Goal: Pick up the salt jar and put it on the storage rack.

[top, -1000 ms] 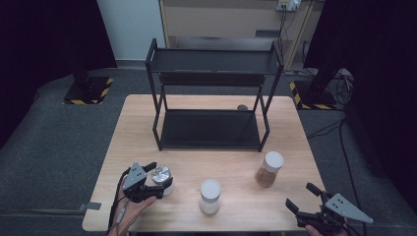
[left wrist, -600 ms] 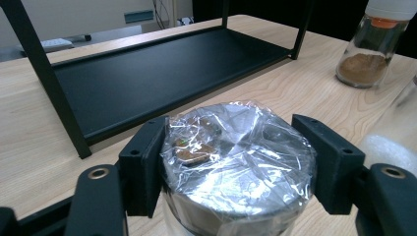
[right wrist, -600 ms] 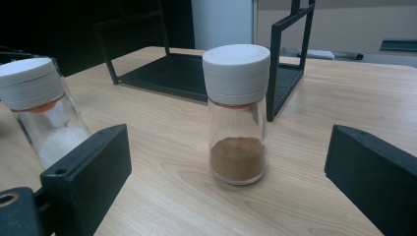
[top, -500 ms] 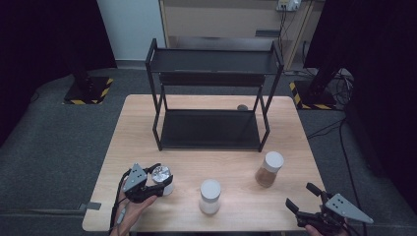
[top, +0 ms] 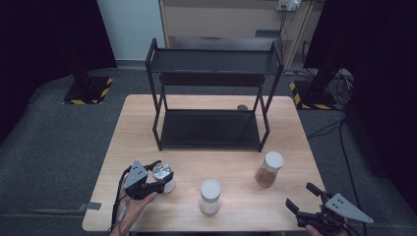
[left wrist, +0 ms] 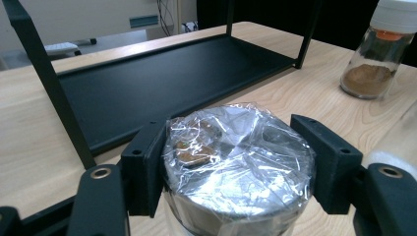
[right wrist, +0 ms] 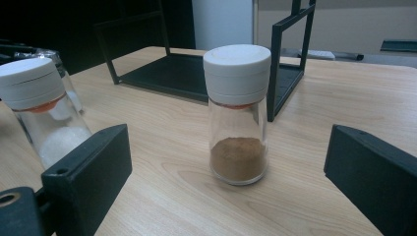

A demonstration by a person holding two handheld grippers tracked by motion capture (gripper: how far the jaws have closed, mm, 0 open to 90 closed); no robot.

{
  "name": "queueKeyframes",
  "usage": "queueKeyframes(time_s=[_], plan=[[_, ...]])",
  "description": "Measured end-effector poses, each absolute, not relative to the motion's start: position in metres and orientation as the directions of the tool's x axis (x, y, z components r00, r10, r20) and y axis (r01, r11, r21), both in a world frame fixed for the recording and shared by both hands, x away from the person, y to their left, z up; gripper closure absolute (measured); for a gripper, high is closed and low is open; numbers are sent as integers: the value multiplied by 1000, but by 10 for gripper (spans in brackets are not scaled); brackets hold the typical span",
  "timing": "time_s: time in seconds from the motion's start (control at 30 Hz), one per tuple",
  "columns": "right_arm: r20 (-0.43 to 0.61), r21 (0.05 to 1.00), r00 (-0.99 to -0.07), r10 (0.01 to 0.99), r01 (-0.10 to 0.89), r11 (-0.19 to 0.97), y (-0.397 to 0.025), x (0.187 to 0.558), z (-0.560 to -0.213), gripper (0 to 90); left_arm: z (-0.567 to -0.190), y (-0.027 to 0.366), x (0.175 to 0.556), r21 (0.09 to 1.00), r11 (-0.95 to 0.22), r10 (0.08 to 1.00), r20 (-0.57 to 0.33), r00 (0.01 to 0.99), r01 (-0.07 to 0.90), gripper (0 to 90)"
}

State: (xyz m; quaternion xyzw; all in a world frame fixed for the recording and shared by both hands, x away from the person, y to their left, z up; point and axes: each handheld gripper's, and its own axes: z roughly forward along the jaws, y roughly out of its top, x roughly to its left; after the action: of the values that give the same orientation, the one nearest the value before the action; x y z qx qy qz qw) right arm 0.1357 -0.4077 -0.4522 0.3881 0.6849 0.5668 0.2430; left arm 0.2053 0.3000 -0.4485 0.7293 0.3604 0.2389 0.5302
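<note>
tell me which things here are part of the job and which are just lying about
In the job:
- left gripper, jaws either side of the foil-topped jar
- right gripper, open, facing the brown spice jar
- white-powder jar, standing between them
- black two-tier rack, a likely place for the jars

Lying about:
- small dark round thing on the table behind the rack
</note>
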Motion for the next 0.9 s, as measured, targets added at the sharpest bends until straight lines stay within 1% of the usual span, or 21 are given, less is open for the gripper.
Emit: queueKeyframes(time_s=[0.5,0.9], plan=[[108,965,-582,806,255,55,-408,136,-452,45,-423,284,225,956,-182,782,-1,623,231,334],[113,965,-582,805,258,51,-409,136,-453,47,-411,273,250,961,-149,803,-20,596,233,335]])
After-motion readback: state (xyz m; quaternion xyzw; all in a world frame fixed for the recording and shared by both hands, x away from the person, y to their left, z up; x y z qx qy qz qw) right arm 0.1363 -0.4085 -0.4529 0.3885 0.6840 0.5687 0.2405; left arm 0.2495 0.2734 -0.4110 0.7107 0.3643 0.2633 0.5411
